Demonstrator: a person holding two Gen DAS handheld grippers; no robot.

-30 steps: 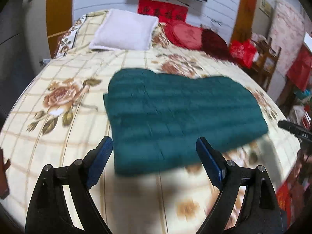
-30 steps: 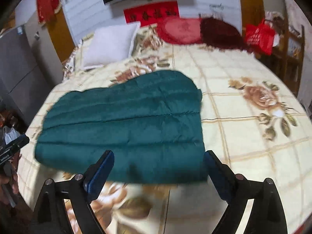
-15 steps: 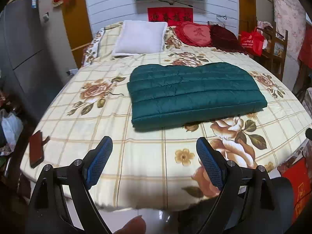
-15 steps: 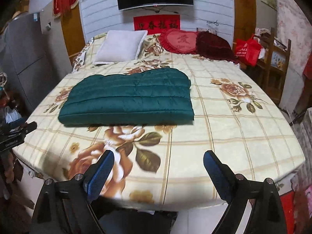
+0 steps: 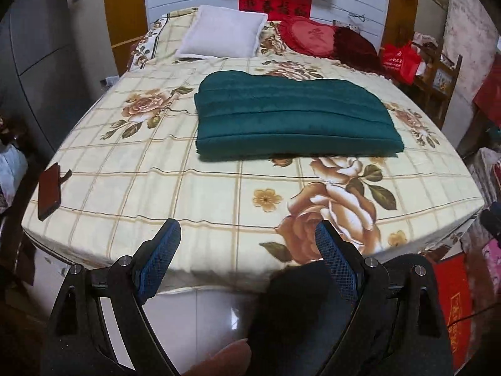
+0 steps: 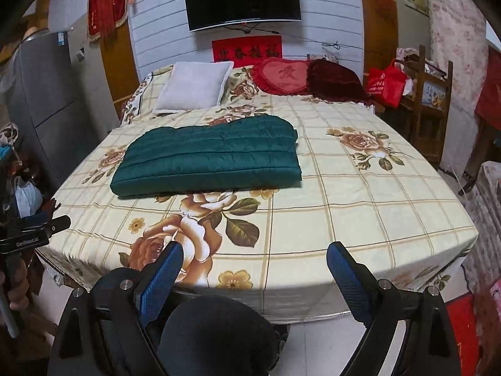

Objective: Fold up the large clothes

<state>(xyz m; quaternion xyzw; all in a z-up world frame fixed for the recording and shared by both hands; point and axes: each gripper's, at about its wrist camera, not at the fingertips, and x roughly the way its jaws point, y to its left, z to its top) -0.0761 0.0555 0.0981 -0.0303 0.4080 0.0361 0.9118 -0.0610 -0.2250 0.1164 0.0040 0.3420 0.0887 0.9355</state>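
Left wrist view shows the left gripper [image 5: 247, 261] and right gripper [image 6: 255, 277] spread wide and empty off the bed [image 5: 125, 206] foot, the folded green quilted garment [image 5: 291, 122] at twelve o'clock, so I judge both should stay clear of it.

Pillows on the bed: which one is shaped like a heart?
The red pillow in the middle. The white pillow is square, and the dark maroon one beside it is plain and fluffy.
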